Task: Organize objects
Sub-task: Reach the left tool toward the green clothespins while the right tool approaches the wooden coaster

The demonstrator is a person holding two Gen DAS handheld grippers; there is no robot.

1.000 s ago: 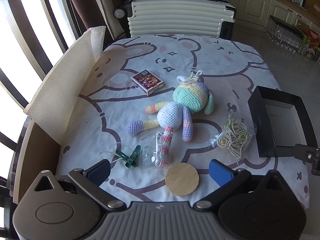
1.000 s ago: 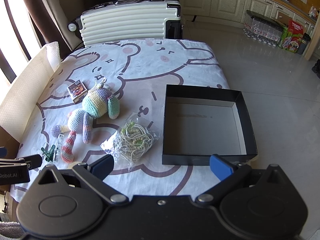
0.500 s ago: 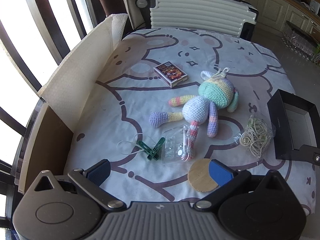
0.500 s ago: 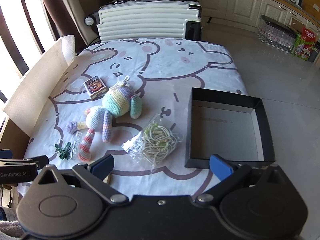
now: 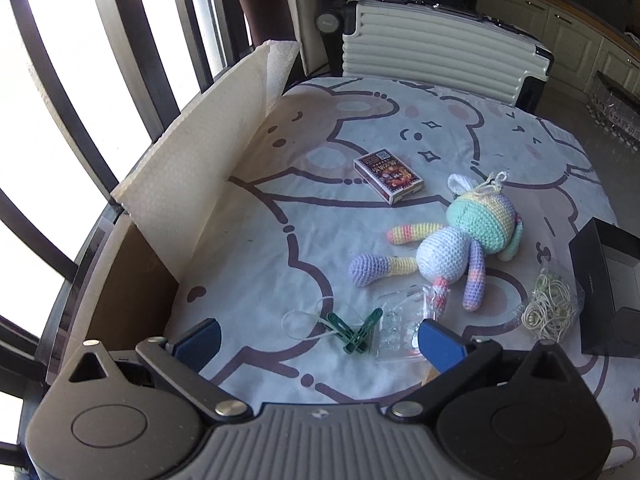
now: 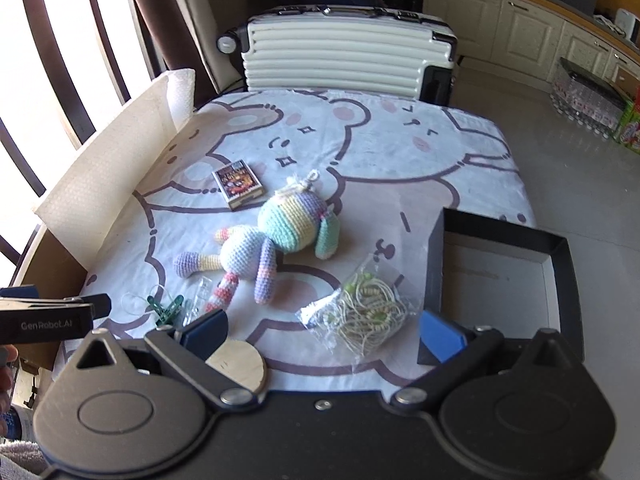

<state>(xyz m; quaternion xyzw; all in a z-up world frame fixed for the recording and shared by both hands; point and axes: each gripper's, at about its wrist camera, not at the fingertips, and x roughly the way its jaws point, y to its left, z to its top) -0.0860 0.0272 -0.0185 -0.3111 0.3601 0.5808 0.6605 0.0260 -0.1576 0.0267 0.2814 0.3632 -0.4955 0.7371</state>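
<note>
A cartoon-bear sheet [image 6: 400, 148] covers the desk. The black box [image 6: 436, 264] sits at its right edge, the crochet doll [image 6: 276, 236] mid-sheet, the cord bag [image 6: 360, 312] between them. Smallest, the green clip [image 5: 356, 330] lies before the left gripper [image 5: 320, 340]. Both it and the right gripper [image 6: 324, 330] have their fingers spread wide, holding nothing.

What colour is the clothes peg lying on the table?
Green; the clothes peg shows best in the left wrist view.

Two forward-facing wrist views over the near table edge, shared crocheted doll [image 5: 460, 240] [image 6: 276, 236].
</note>
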